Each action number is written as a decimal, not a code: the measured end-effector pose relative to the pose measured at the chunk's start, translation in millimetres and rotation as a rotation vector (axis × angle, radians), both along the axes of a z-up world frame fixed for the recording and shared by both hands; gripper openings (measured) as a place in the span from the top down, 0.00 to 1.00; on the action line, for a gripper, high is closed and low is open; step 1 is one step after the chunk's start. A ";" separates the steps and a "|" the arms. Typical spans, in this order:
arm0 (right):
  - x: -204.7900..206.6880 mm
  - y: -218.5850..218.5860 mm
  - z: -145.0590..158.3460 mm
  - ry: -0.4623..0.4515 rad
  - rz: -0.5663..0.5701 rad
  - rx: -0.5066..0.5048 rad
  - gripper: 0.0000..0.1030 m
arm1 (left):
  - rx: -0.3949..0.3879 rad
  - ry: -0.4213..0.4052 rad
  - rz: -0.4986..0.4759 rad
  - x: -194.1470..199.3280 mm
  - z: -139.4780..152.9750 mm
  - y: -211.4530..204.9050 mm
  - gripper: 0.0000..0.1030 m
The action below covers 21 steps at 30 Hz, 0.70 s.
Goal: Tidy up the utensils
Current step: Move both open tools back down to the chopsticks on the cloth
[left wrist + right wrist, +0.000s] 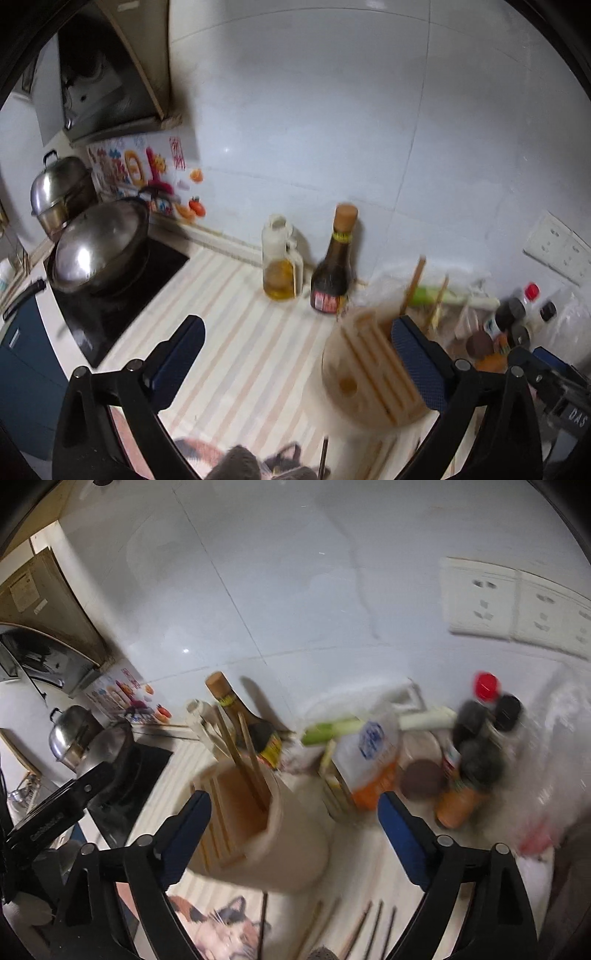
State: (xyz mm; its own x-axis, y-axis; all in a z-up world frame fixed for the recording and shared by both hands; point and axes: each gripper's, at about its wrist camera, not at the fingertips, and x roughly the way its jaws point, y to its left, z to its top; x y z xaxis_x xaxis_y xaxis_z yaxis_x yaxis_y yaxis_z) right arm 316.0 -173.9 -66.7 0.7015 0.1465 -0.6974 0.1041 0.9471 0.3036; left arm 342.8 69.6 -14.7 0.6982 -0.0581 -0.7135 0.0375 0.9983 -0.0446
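Both the left hand-held gripper (297, 349) and the right hand-held gripper (295, 825) are spread wide and hold nothing, while the cream utensil holder (266, 819) stands on the striped desk (236, 317) at lower centre, two chopsticks (243, 753) upright inside and more chopsticks (362, 930) lying loose along the bottom edge.

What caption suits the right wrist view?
Open right claw above utensil holder holding chopsticks; more chopsticks lie on the counter.
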 end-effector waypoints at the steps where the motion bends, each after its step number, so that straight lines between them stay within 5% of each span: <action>1: -12.0 -2.6 -2.6 0.015 -0.021 0.001 0.07 | -0.003 0.010 -0.004 -11.5 -3.5 3.9 0.00; 5: -52.1 -10.8 -22.7 0.087 -0.082 -0.006 0.06 | 0.015 0.059 -0.026 -47.2 -23.8 9.7 0.00; 11: -92.4 -26.9 -91.6 0.284 -0.126 -0.001 0.07 | 0.093 0.225 -0.042 -86.4 -95.7 0.7 0.00; 13: -99.6 -30.8 -119.9 0.353 -0.125 0.014 0.14 | 0.126 0.292 -0.050 -94.7 -126.7 -5.6 0.00; 17: -99.2 -34.6 -175.8 0.486 -0.107 0.017 0.52 | 0.178 0.422 -0.070 -100.8 -186.4 -18.8 0.00; 21: -97.0 -41.7 -218.0 0.590 -0.094 0.027 0.55 | 0.194 0.529 -0.126 -101.1 -232.3 -37.6 0.06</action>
State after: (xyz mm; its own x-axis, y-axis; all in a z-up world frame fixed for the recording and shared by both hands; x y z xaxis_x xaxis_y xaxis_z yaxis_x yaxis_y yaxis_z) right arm 218.9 -215.6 -284.7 0.2076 0.1255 -0.9701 0.3453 0.9185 0.1927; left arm 241.7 31.9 -247.0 0.2400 0.0491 -0.9695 0.1786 0.9794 0.0939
